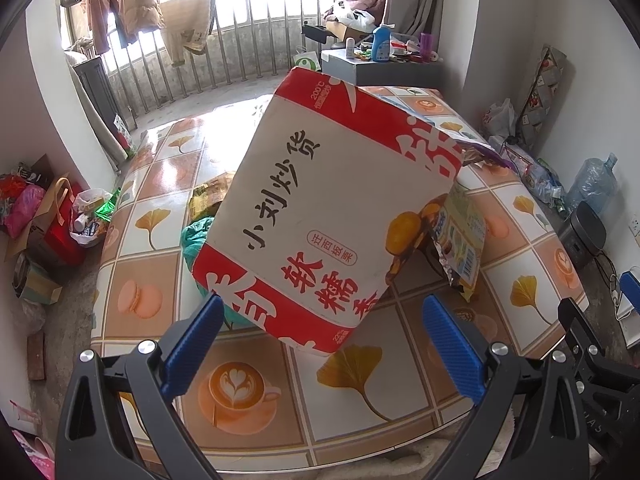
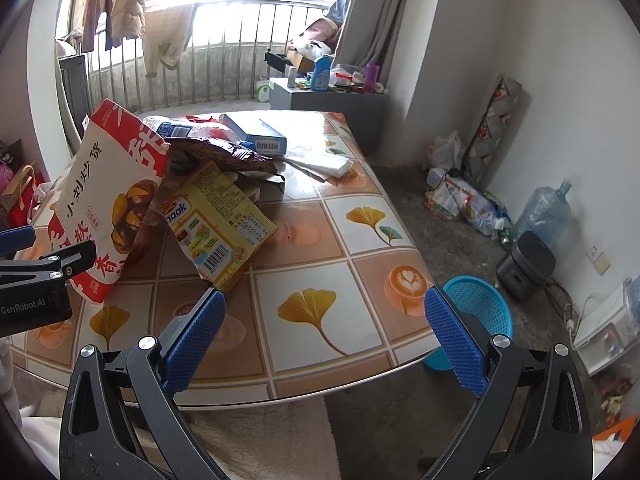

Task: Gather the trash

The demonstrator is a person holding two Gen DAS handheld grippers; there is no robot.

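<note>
A large red-and-white paper snack bag stands tilted on the tiled table, leaning on other rubbish. My left gripper is open, one blue finger on either side of the bag's lower corner, neither pressing it. In the right wrist view the same bag leans at the left. A yellow snack wrapper and a crumpled brown-purple bag lie beside it. My right gripper hangs open over the table's near edge, holding nothing. The yellow wrapper sticks out from behind the bag.
A blue box, a white plastic sheet and a bottle lie farther back. A teal bag sits behind the paper bag. A blue basket stands on the floor to the table's right. Clutter lines the walls.
</note>
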